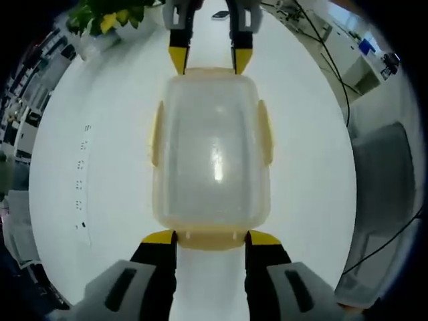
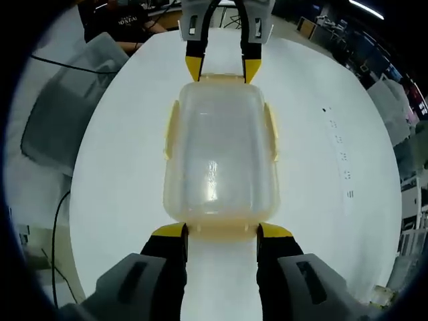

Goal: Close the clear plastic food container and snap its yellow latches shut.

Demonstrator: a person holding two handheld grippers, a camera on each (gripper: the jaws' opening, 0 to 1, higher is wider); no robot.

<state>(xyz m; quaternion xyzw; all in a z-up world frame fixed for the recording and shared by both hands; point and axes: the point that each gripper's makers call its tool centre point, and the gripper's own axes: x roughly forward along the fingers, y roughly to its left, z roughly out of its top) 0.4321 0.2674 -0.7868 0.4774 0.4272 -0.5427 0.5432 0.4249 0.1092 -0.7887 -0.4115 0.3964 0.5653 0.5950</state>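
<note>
Sitting lid-on on the white counter, container w/ left hand-held gripper & right hand-held gripper spread at opposite end latches.

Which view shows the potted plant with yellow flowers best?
The left gripper view shows it best: the potted plant stands at the table's far edge, upper left, beyond the clear container, with green leaves and yellow flowers visible. In the right gripper view, I cannot make out the plant.
</note>
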